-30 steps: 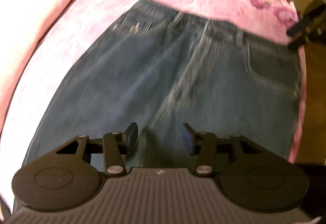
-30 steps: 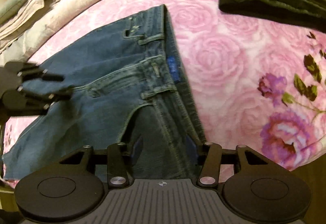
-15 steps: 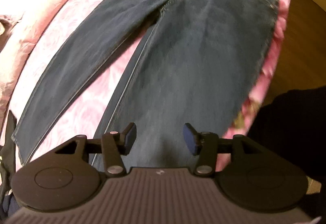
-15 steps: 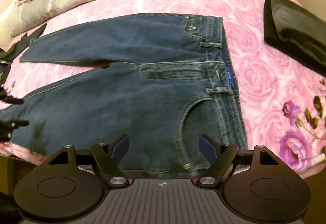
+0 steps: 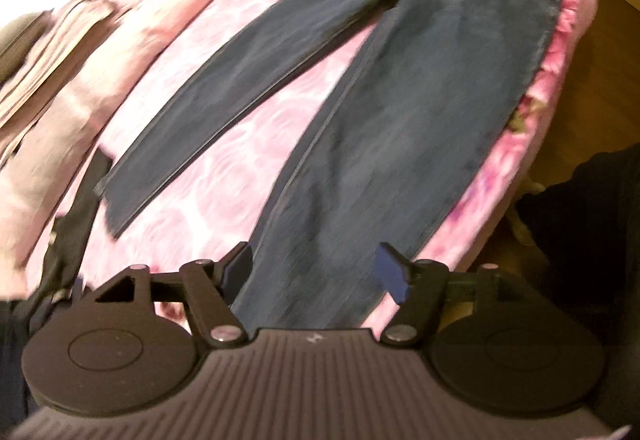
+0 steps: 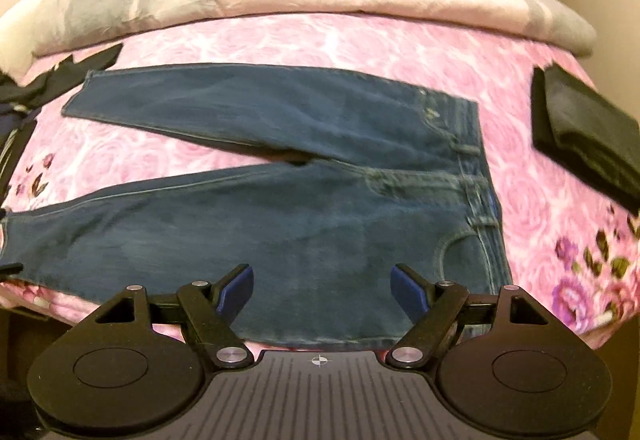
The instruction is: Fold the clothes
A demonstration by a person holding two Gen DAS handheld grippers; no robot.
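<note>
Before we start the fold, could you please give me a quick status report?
Left gripper and right gripper both open, nothing held. Jeans flat on the bedspread, legs apart. Folded dark garment lies clear of the waistband.

Matte black left gripper [image 5: 316, 272] and right gripper [image 6: 322, 286], blue-padded jaws, silver pivot screws, ribbed grey housing.

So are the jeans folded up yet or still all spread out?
Spread out. The jeans lie flat on the pink bedspread, both legs apart in a V and the waistband open, with no fold anywhere.
</note>
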